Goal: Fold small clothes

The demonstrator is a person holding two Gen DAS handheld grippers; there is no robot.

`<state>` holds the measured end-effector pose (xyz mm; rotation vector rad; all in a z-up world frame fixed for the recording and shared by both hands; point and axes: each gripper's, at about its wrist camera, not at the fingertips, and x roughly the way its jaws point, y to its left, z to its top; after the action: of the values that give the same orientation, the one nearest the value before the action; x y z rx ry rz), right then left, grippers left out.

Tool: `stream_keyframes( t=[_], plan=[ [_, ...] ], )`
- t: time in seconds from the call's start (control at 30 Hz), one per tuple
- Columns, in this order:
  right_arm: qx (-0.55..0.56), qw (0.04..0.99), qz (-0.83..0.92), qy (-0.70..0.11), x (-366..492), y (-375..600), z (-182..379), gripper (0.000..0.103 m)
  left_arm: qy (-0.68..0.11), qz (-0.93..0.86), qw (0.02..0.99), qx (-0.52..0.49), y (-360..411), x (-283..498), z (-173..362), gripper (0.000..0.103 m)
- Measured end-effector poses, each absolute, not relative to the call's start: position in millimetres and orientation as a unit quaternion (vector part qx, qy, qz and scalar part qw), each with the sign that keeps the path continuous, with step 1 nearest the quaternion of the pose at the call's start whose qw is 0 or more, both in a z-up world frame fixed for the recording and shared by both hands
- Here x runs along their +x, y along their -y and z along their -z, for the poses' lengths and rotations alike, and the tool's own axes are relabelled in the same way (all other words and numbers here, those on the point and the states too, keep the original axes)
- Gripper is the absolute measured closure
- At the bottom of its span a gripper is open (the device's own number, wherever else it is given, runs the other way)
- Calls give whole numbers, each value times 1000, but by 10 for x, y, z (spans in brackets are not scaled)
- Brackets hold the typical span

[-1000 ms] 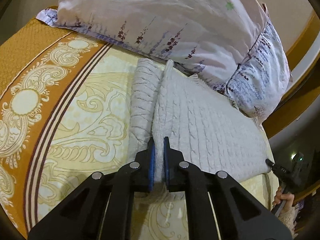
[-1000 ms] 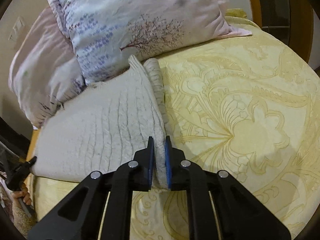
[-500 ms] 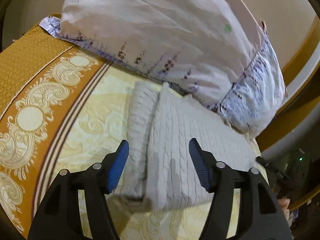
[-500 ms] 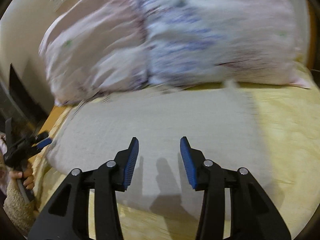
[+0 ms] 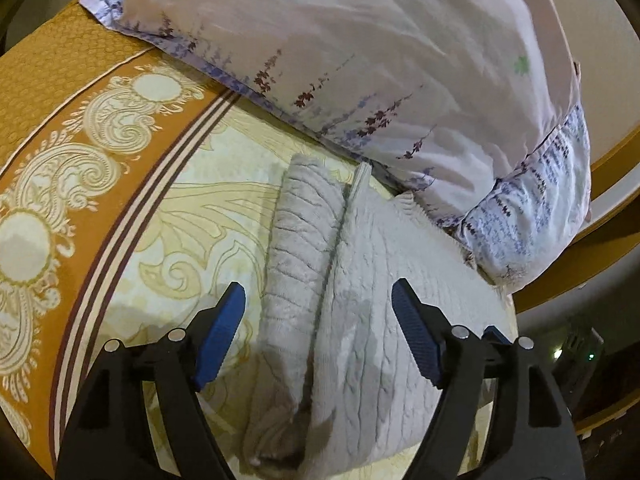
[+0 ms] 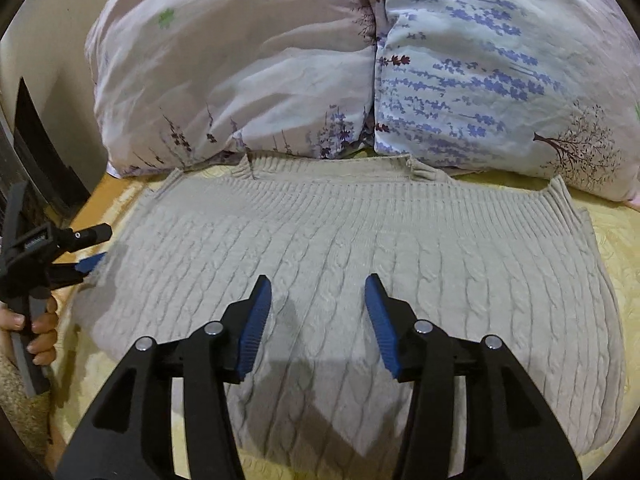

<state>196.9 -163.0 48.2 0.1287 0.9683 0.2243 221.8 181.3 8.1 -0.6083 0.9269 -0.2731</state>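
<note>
Now, near to far, what my two grippers see:

Left gripper (image 5: 318, 332): my jaws are opening and already wide; the folded edge of the sweater lies below and between them, but the blue pads (image 5: 218, 336) do not press on it.

Right gripper (image 6: 318, 322): my jaws are opening, about half wide, above the flat middle of the sweater; nothing is pinched.

Left gripper from the right view (image 6: 86, 256): it is at the left end of the sweater, held by a hand (image 6: 30, 328).

Sweater (image 6: 400, 248): pale grey cable knit, lying flat on the bed, near its head end. Its long ribbed edge lies just in front of the pillows. At the left end one layer lies over another, with a rolled fold beside it (image 5: 300, 236).

Bedspread (image 5: 192, 208): pale yellow with scroll pattern and a brown-orange border (image 5: 60, 128) along the bed's edge.

Pillows: two, with lavender print, side by side at the head of the bed, a pinkish one (image 6: 224, 64) and a bluish one (image 6: 500, 72).
</note>
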Motion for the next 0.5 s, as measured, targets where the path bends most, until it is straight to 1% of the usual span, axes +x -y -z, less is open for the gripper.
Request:
stream_keyframes(
  t=[0.1,0.13,0.17,0.27,0.33,0.5],
  plan=[
    [46,879,-98,-464,2006,1570,-437,56,-438,127,847,-272,-1766,2260,-86,26],
    [39,881,-94,-462,2020,1539,-422,65,-437,127,849,-269,-1751,2272,-88,26],
    [32,880,-92,-465,2036,1516,-402,69,-437,127,850,-265,-1735,2283,-88,26],
    [16,882,-86,-462,2045,1465,-360,69,-436,125,856,-247,-1667,2304,-94,26],
    [6,885,-83,-459,2038,1444,-353,69,-438,127,858,-237,-1608,2311,-93,29],
    [4,887,-78,-455,2021,1437,-351,69,-443,117,864,-209,-1487,2325,-93,42]
  ],
)
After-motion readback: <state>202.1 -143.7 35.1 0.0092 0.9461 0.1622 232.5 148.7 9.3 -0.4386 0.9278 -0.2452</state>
